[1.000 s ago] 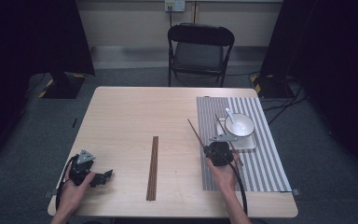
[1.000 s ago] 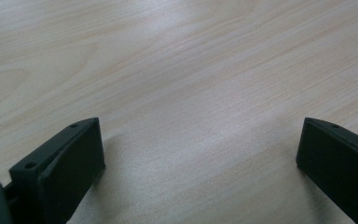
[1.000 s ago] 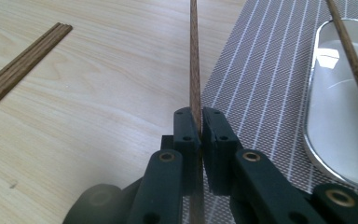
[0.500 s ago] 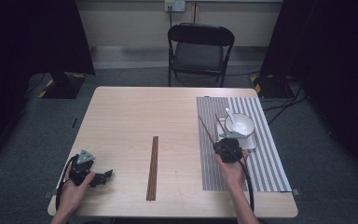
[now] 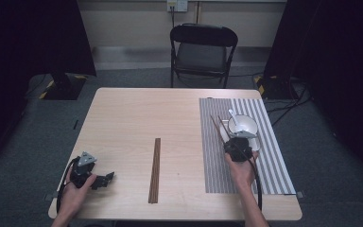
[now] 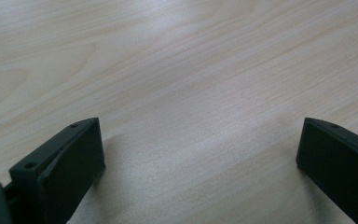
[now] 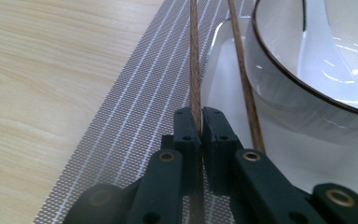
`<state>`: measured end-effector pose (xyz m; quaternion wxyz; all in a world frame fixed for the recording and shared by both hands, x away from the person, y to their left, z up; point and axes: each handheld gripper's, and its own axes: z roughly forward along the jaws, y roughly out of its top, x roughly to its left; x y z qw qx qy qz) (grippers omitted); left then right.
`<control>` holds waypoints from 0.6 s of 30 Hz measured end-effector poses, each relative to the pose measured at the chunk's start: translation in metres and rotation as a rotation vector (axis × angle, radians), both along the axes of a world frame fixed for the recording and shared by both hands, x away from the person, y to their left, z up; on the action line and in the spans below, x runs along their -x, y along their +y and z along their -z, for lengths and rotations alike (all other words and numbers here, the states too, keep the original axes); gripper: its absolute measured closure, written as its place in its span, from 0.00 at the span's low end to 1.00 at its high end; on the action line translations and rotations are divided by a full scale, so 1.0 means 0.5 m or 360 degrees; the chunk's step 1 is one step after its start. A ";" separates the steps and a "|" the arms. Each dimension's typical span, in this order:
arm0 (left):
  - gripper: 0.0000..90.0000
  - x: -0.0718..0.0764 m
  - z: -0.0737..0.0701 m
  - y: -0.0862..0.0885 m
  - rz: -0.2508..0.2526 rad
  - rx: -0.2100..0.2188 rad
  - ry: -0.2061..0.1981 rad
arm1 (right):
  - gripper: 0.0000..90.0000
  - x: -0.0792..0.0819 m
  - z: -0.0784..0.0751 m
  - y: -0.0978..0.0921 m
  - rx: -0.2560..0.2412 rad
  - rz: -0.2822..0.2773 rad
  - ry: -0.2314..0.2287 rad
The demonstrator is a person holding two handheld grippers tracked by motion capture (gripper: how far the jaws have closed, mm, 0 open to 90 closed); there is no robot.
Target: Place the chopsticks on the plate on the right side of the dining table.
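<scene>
R hand-held gripper (image 7: 199, 122): jaws pressed together on one brown chopstick (image 7: 195, 60), which runs up between the pads and away over the striped placemat (image 7: 135, 121). A 2nd chopstick (image 7: 245, 88) lies just to its right in the right gripper view, not in the jaws, resting along the white tray (image 7: 223, 84) beside the bowl (image 7: 298, 93); can't tell if it touches the bowl wall. White spoon (image 7: 326, 42) sits inside the bowl.

High view: R hand-held gripper (image 5: 238, 145) over the placemat (image 5: 264, 165) at the near-left edge of the bowl (image 5: 242, 126), held chopstick (image 5: 216, 124) pointing away and to the left, tilted. Spoon (image 5: 233, 117) handle leans on bowl's far-left rim.

L hand-held gripper (image 5: 105, 178): jaws wide apart, nothing between them, near the front-left corner of the tabletop (image 5: 137, 118). Left gripper view: bare wood between the pads (image 6: 72, 163), gripper (image 6: 200, 154) low over the surface.

Another pair of dark chopsticks (image 5: 155, 169) lies flat mid-tabletop, side by side, between the two grippers, well apart from both.
</scene>
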<state>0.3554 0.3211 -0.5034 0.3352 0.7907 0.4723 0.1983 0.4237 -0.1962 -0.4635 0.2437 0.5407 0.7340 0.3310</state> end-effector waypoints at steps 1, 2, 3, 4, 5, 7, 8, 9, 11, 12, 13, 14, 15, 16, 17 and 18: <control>0.00 0.000 0.000 0.000 0.0000 0.0000 0.0000 | 0.95 -0.002 0.002 -0.003 0.0011 0.0002 0.0005; 0.00 0.000 0.000 0.000 -0.0001 0.0000 0.0000 | 0.95 -0.003 0.003 -0.005 0.0014 0.0006 0.0008; 0.00 0.000 0.000 0.000 0.0000 -0.0001 0.0001 | 0.95 -0.005 0.005 -0.007 0.0011 0.0009 0.0014; 0.00 0.000 0.000 0.001 0.0005 -0.0007 0.0002 | 0.95 -0.006 0.006 -0.009 0.0011 0.0013 0.0013; 0.00 0.000 0.000 0.000 0.0000 0.0000 -0.0001 | 0.95 -0.008 0.008 -0.010 0.0008 0.0019 0.0015; 0.00 0.000 0.000 0.000 -0.0001 0.0000 -0.0001 | 0.95 -0.008 0.009 -0.011 0.0020 0.0021 0.0015; 0.00 0.000 0.000 0.000 -0.0001 0.0000 0.0000 | 0.95 -0.009 0.011 -0.012 0.0020 0.0028 0.0017; 0.00 0.000 0.000 0.000 0.0000 -0.0001 0.0000 | 0.95 -0.010 0.011 -0.013 0.0014 0.0027 0.0021; 0.00 0.000 0.000 0.000 0.0000 -0.0001 0.0000 | 0.95 -0.010 0.012 -0.012 0.0031 0.0029 0.0023; 0.00 0.000 0.000 0.000 0.0000 -0.0001 0.0000 | 0.95 -0.011 0.013 -0.012 0.0028 0.0025 0.0024; 0.00 0.000 0.000 0.000 0.0000 -0.0001 0.0000 | 0.95 -0.012 0.014 -0.012 0.0028 0.0027 0.0026; 0.00 0.000 0.000 0.000 0.0000 -0.0001 -0.0001 | 0.94 -0.013 0.015 -0.011 0.0035 0.0036 0.0030; 0.00 0.000 0.000 0.000 0.0000 -0.0001 0.0000 | 0.95 -0.014 0.016 -0.012 0.0039 0.0035 0.0029; 0.00 0.000 0.000 0.000 -0.0001 -0.0002 -0.0001 | 0.94 -0.015 0.016 -0.013 0.0032 0.0045 0.0026; 0.00 0.000 0.000 0.000 -0.0001 -0.0001 0.0000 | 0.95 -0.015 0.017 -0.014 0.0035 0.0052 0.0024; 0.00 0.000 0.000 0.000 -0.0001 -0.0002 -0.0001 | 0.95 -0.016 0.017 -0.015 0.0035 0.0050 0.0025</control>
